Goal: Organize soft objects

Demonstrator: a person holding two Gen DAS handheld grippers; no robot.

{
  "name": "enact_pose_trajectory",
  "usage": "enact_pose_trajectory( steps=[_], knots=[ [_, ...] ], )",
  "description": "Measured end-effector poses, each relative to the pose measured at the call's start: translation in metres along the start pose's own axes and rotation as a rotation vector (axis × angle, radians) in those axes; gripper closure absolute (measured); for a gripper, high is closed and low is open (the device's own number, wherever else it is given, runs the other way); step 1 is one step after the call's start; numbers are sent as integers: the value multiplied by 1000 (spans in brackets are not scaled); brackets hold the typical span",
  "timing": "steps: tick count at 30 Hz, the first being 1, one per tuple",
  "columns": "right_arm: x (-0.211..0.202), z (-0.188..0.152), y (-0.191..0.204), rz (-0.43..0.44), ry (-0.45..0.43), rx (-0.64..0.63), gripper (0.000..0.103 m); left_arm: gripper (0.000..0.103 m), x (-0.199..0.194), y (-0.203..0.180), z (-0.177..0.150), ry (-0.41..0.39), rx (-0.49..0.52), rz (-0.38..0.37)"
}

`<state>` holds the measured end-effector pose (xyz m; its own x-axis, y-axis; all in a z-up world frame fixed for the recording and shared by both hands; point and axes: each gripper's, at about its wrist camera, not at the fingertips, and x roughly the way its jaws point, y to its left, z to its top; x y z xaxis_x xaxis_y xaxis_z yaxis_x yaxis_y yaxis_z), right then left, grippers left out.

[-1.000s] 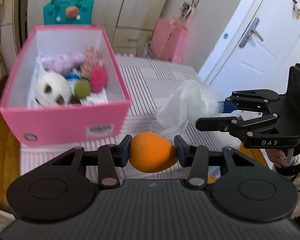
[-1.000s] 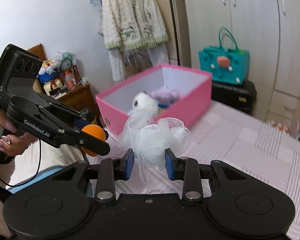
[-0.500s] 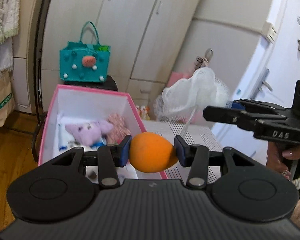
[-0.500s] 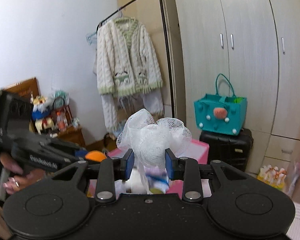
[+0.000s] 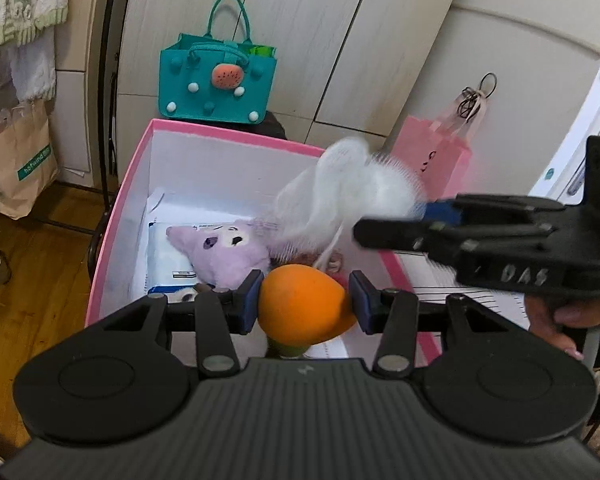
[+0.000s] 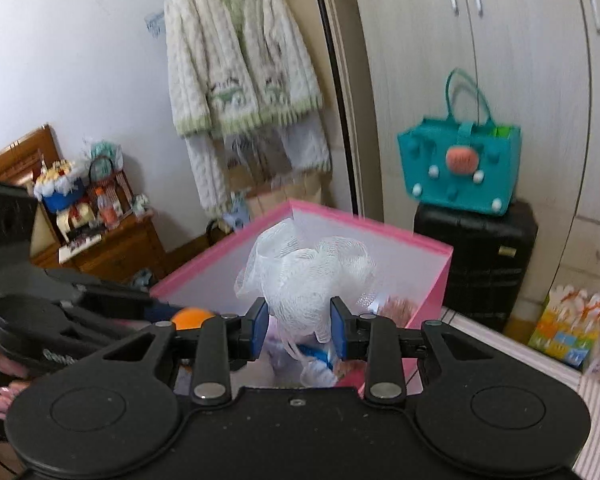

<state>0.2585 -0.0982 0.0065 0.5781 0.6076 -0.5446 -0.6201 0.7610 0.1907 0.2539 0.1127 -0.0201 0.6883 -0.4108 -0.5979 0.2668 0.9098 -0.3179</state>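
My left gripper [image 5: 305, 308] is shut on an orange egg-shaped sponge [image 5: 304, 307] and holds it over the near end of the pink box [image 5: 236, 141]. My right gripper [image 6: 299, 327] is shut on a white mesh bath pouf [image 6: 306, 274] and holds it above the box's open top [image 6: 364, 226]. The pouf [image 5: 352, 192] also shows in the left wrist view, over the box's right side. A purple plush toy [image 5: 224, 250] and other soft things lie inside the box.
A teal felt bag [image 5: 216, 80] stands on a black case [image 6: 476, 256] behind the box. A pink paper bag [image 5: 436, 160] hangs at right. A cardigan [image 6: 240, 52] hangs on a rack. A wooden cabinet [image 6: 112, 248] stands at left.
Both grippers have moved from over the striped bed to above the pink box, carrying the sponge and the pouf. The views have tilted down into the box.
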Motion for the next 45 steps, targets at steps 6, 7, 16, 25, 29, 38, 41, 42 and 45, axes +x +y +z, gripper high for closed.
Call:
enact_pose_trajectory(
  steps=[6, 7, 16, 25, 29, 38, 41, 42, 45],
  knots=[
    [7, -2, 2, -49, 31, -25, 48, 50, 6, 4, 0, 20, -48, 0],
    [4, -2, 3, -61, 25, -23, 43, 46, 5, 5, 1, 17, -57, -6],
    [-45, -15, 13, -143, -7, -60, 37, 35, -19, -3, -12, 17, -57, 8],
    [-88, -41, 17, -248, 21, -15, 16, 16, -45, -30, -28, -42, -44, 49],
    [-99, -56, 23, -319, 75, -46, 7, 3, -59, -52, -37, -74, 24, 95],
    [-143, -92, 49, -589, 108, -38, 6, 0, -82, -96, -63, -93, 194, 178],
    [-164, -103, 53, -578, 53, 30, 6, 0, -85, -104, -70, -86, 187, 243],
    [-170, -106, 56, -579, 34, 37, 6, 0, -86, -108, -72, -89, 185, 275],
    [-185, -116, 63, -608, -21, 77, 6, 0, -89, -116, -81, -93, 198, 343]
  ],
)
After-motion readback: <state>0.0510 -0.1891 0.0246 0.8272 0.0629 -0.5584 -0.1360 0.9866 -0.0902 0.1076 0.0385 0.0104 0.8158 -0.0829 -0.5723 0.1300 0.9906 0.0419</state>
